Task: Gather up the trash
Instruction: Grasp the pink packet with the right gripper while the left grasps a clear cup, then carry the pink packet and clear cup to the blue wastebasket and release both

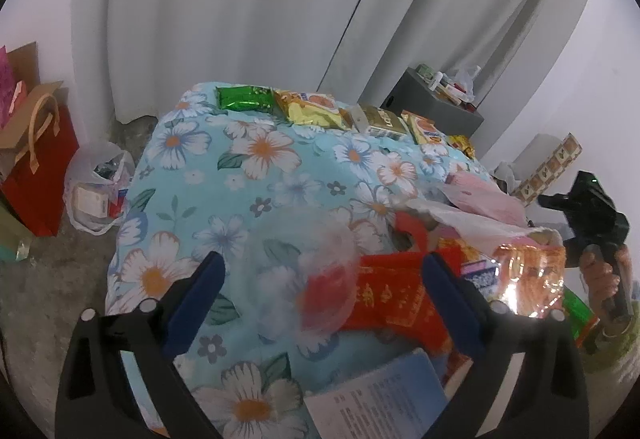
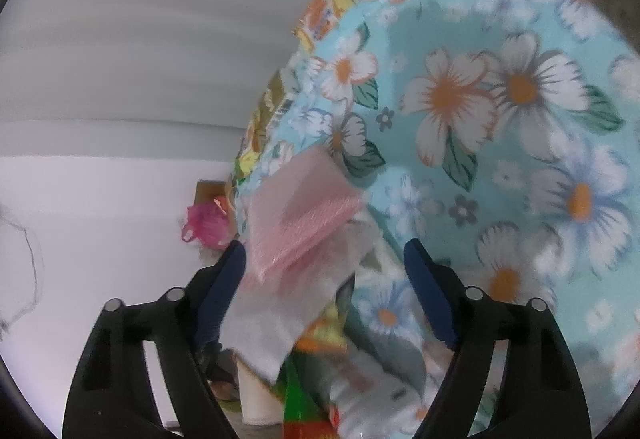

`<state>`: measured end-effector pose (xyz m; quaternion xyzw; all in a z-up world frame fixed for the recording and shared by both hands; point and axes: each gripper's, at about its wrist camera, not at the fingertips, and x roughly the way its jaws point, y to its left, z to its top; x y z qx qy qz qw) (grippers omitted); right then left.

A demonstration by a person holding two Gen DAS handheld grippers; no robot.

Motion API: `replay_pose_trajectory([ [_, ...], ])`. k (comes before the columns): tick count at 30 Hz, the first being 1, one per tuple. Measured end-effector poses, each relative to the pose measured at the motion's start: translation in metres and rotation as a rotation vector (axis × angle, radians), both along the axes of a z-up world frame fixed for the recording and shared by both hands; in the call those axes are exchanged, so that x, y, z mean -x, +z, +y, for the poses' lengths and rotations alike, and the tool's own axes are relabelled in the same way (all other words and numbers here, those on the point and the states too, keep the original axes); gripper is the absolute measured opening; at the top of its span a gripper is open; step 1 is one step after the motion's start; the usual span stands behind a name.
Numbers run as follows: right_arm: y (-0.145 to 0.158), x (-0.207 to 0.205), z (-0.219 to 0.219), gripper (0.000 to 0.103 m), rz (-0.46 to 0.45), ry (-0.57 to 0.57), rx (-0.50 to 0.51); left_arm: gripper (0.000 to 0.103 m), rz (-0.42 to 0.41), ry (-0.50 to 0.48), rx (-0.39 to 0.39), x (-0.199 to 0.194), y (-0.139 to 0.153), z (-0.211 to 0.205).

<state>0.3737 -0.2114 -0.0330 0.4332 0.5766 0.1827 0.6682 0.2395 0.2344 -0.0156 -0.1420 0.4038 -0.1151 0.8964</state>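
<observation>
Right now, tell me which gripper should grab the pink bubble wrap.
Right. The pink bubble wrap lies just ahead of the right gripper, between its open fingers. The left gripper faces a clear plastic cup and red packet instead.

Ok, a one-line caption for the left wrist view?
Open left hand-held gripper over a floral cloth, a clear plastic wrapper and red packet between its fingers.

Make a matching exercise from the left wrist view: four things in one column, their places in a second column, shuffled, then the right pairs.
Things:
1. green foil packet
2. red gift bag
3. grey box
4. printed paper sheet

Places:
A. on the floor, left of the floral cloth
B. back edge of the cloth
C. nearest the camera, low in the picture
D. behind the cloth, on the right

Pairs: 1-B, 2-A, 3-D, 4-C
</observation>
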Motion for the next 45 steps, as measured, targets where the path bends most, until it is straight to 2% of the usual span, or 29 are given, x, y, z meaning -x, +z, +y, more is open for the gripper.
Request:
replay_pose_trajectory([
  [4,-0.016,-0.016,0.010,0.057,0.040,0.020,-0.061,0.082,0.024,0.017,0.031,-0.006,-0.006,0.006],
  [6,-0.020,-0.021,0.013,0.050,0.046,0.030,-0.088,0.073,0.035,0.023,0.044,-0.009,-0.008,0.009],
  [9,-0.022,-0.027,0.015,0.039,0.039,0.037,-0.112,0.064,0.035,0.035,0.055,-0.009,-0.009,0.012],
  [10,-0.022,-0.028,0.015,0.034,0.035,0.035,-0.114,0.064,0.032,0.037,0.060,-0.009,-0.008,0.013],
  [13,-0.015,-0.026,0.009,0.028,0.015,0.030,-0.133,0.063,0.010,0.046,0.065,-0.007,-0.005,0.016],
  [20,0.008,-0.020,-0.009,0.023,-0.056,-0.003,-0.166,0.062,-0.061,0.077,0.075,0.000,0.014,0.025],
  [27,0.031,-0.008,-0.031,0.023,-0.126,-0.046,-0.200,0.061,-0.157,0.111,0.083,0.021,0.058,0.025],
  [31,0.051,0.022,-0.060,0.023,-0.181,-0.081,-0.221,0.061,-0.221,0.099,0.072,0.042,0.089,0.009],
  [35,0.055,0.061,-0.084,0.023,-0.223,-0.133,-0.228,0.061,-0.298,0.037,0.065,0.072,0.117,-0.025],
  [39,0.052,0.121,-0.124,0.022,-0.248,-0.223,-0.225,0.061,-0.332,-0.078,0.093,0.093,0.135,-0.072],
  [45,0.035,0.220,-0.192,0.022,-0.286,-0.441,-0.201,0.061,-0.320,-0.289,0.138,0.105,0.148,-0.176],
])
